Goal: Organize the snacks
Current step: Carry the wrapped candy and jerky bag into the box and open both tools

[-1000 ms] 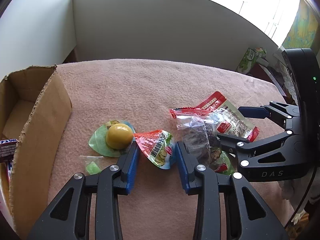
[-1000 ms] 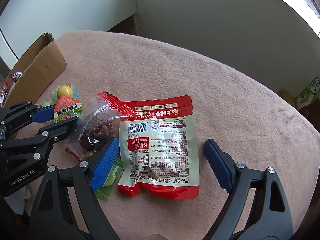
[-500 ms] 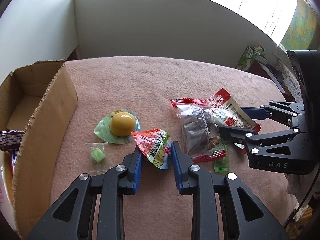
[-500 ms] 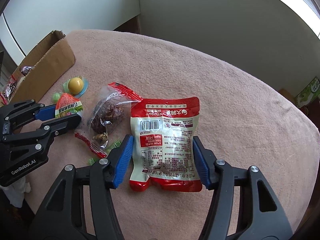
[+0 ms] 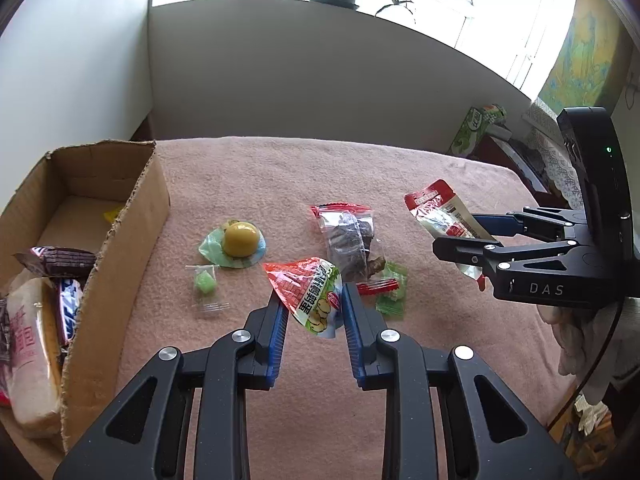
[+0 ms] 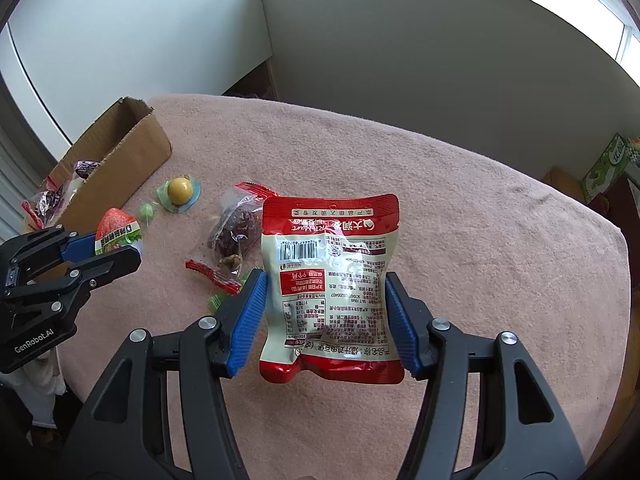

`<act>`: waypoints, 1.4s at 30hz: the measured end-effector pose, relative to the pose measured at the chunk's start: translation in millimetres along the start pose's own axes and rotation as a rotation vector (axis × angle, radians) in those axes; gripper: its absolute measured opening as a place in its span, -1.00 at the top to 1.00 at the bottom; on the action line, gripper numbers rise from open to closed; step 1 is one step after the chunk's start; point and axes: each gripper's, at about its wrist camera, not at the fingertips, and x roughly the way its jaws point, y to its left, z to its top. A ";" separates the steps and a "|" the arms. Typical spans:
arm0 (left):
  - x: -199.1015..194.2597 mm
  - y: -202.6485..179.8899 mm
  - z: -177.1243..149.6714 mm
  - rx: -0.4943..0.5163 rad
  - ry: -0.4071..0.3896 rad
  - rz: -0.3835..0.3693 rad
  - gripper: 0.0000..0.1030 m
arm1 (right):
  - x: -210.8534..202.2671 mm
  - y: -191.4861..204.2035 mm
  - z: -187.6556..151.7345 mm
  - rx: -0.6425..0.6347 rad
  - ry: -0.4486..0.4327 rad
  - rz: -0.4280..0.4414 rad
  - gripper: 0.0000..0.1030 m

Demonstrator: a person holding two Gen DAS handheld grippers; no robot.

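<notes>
- Cardboard box (image 5: 132, 216) is seen at far left of the pink-covered tabletop (image 5: 400, 168), open top, several snacks already inside.
- Red-and-white pouch (image 6: 332, 288) is held off the tabletop by the right gripper (image 6: 325, 316), pads clamped on both side edges; long axis runs along the fingers.
- Small green-and-red packet (image 5: 316, 296) is pinched in the left gripper (image 5: 314, 316), also lifted.
- Key relation: box lies left of both grippers; left gripper is judged nearer, so its packet prob. goes in first.
</notes>
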 end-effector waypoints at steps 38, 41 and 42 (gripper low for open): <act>-109.5 164.3 -36.0 -0.228 -0.122 0.218 0.51 | 4.5 210.4 100.1 -0.185 -0.051 0.243 -0.28; -109.6 167.6 -36.2 -0.236 -0.122 0.219 0.49 | 10.9 219.7 104.8 -0.187 -0.052 0.240 -0.38; -110.0 169.2 -36.3 -0.239 -0.124 0.219 0.49 | 12.7 220.6 106.2 -0.184 -0.051 0.241 -0.46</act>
